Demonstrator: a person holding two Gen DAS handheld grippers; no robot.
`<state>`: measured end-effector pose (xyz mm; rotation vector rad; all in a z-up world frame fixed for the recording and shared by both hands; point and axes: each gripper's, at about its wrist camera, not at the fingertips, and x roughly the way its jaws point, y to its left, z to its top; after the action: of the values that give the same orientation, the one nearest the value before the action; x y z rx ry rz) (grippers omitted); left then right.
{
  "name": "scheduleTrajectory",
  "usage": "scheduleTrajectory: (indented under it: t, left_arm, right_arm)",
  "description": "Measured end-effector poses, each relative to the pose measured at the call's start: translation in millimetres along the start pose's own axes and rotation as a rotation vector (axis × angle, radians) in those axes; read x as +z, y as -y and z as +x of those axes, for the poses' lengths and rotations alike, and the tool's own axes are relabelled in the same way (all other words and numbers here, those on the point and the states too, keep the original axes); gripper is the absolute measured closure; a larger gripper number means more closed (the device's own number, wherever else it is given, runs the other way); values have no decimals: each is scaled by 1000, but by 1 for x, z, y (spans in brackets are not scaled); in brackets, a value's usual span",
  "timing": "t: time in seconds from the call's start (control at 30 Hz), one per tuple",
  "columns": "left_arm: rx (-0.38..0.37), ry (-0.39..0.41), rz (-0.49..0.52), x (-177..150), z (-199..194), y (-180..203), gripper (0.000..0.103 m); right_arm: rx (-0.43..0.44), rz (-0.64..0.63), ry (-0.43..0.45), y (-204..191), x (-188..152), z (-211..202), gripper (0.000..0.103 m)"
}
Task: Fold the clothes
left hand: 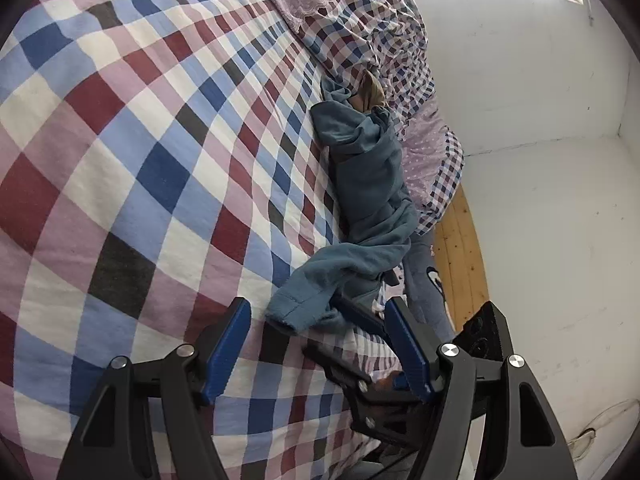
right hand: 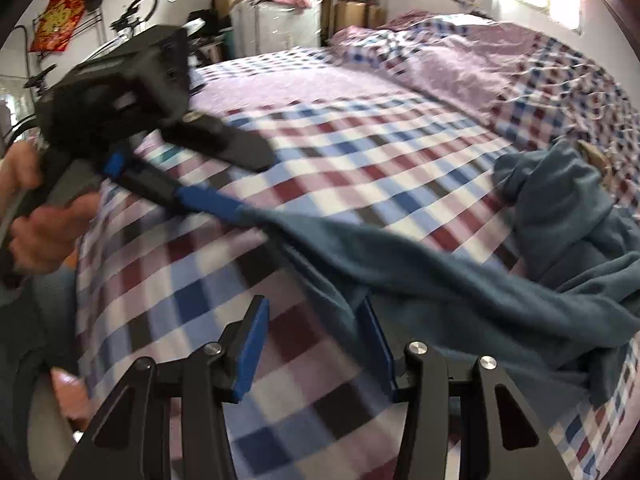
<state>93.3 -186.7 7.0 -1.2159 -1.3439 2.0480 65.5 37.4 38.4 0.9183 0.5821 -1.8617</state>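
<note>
A teal long-sleeved garment [left hand: 368, 184] lies bunched along the bed's right edge, on the checked sheet [left hand: 140, 140]. Its cuff [left hand: 288, 312] rests between the fingers of my left gripper [left hand: 317, 303], which stands open without pressing it. In the right wrist view the garment [right hand: 560, 240] stretches from the right toward a blue finger [right hand: 212, 200] of the left gripper, which touches its end. My right gripper [right hand: 313, 300] is open too. Fabric drapes over its right finger [right hand: 374, 332], and bare sheet [right hand: 360, 140] shows between the jaws.
A crumpled checked and lilac quilt [right hand: 460, 68] fills the bed's far end. Boxes [right hand: 280, 0] and a bicycle [right hand: 136, 12] stand beyond the bed. A person's hand [right hand: 44, 224] holds the left gripper. A wooden bed edge [left hand: 460, 248] and a white wall [left hand: 540, 160] lie to the right.
</note>
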Motion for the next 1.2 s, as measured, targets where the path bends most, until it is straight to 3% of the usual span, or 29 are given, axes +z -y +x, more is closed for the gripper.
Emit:
scheduleTrajectory:
  t: [0.13, 0.27, 0.43, 0.67, 0.9, 0.97, 1.1, 1.2]
  left_arm:
    - [56, 0, 60, -1, 3, 8, 30]
    - [185, 6, 233, -9, 11, 31, 30]
    - [276, -25, 425, -28, 30, 55, 30]
    - [407, -24, 569, -42, 47, 66, 30]
    - [568, -45, 796, -69, 68, 80, 30]
    - [581, -38, 802, -70, 69, 79, 30]
    - [620, -4, 764, -61, 65, 73, 52]
    - [640, -10, 773, -60, 67, 71, 56]
  right_arm:
    - [39, 7, -7, 0, -10, -4, 52]
    - [112, 89, 28, 10, -18, -9, 52]
    - [178, 148, 41, 16, -26, -13, 52]
    - [217, 212, 39, 24, -37, -11, 52]
    - [286, 282, 65, 33, -46, -14, 52]
    - [286, 283, 67, 33, -47, -15, 52]
    - [279, 279, 68, 31, -47, -14, 52]
    - [282, 281, 68, 32, -48, -14, 52]
